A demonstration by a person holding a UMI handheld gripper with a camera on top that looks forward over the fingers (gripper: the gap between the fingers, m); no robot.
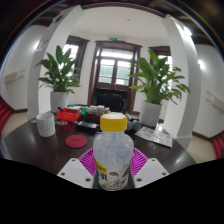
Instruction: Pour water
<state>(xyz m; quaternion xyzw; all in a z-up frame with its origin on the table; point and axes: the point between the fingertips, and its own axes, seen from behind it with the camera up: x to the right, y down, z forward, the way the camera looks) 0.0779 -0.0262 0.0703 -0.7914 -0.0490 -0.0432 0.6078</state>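
Observation:
A clear plastic water bottle (113,155) with a yellow cap and a printed label stands upright between my fingers. My gripper (113,168) is shut on the bottle, with the pink pads (88,160) pressing on its two sides. A white cup (46,124) stands on the dark table (30,145), ahead and to the left of the bottle. The bottle's base is hidden below the fingers.
A red coaster (77,142) lies on the table just ahead of the left finger. White papers (152,137) lie ahead to the right. Red items (68,115) sit further back. Two large potted plants (156,82) flank a door at the back.

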